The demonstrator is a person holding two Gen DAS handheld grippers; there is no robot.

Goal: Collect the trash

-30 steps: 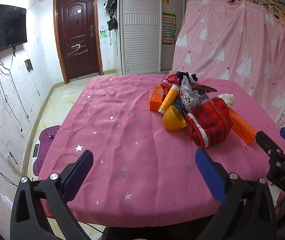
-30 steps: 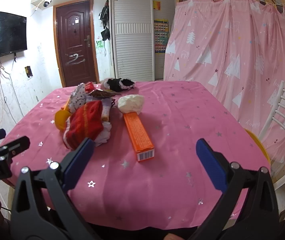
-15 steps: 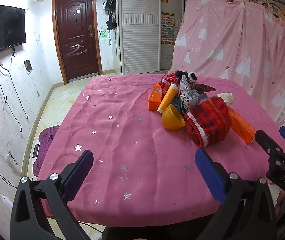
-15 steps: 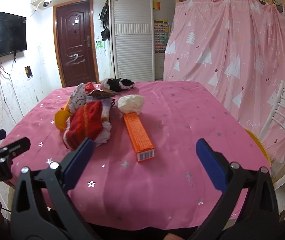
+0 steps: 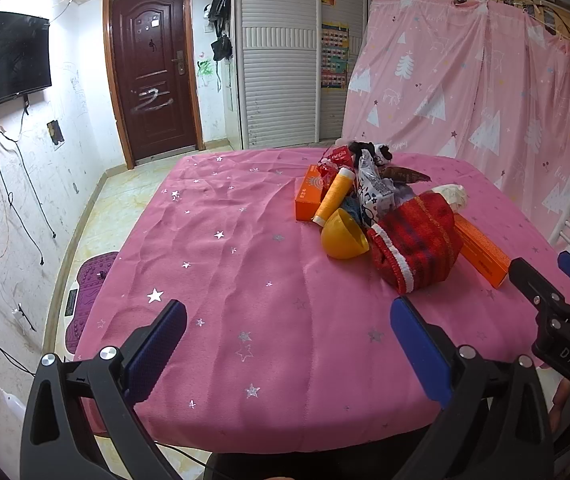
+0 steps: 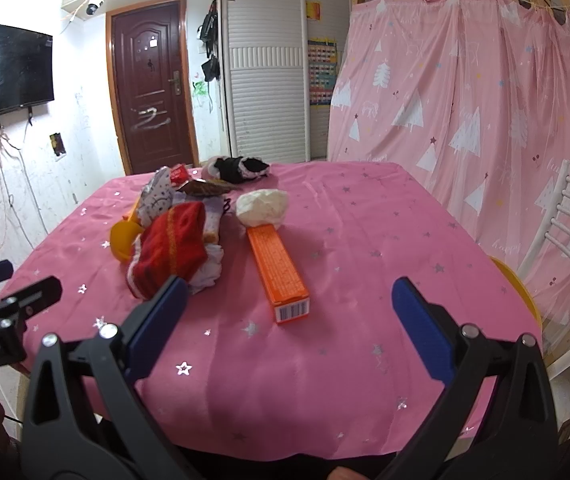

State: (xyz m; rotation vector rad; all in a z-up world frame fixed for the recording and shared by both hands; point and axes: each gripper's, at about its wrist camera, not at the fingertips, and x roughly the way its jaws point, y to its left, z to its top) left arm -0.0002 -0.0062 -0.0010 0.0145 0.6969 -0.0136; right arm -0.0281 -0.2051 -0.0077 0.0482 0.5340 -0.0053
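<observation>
While both grippers, left gripper (image 5: 285,344) and right gripper (image 6: 289,320), hover spread apart and empty at the near edge, the trash pile (image 5: 381,216) lies uncollected mid-table; nothing is gathered.

Left gripper (image 5: 287,344): hanging over the near side, blue-padded jaws gaping wide, gripping nothing.
Right gripper (image 6: 289,320): hovering level beside it, jaws likewise spread wide and empty.
Spacing: each gripper showing at the edge of the other's view, the two sitting apart, not touching.
</observation>
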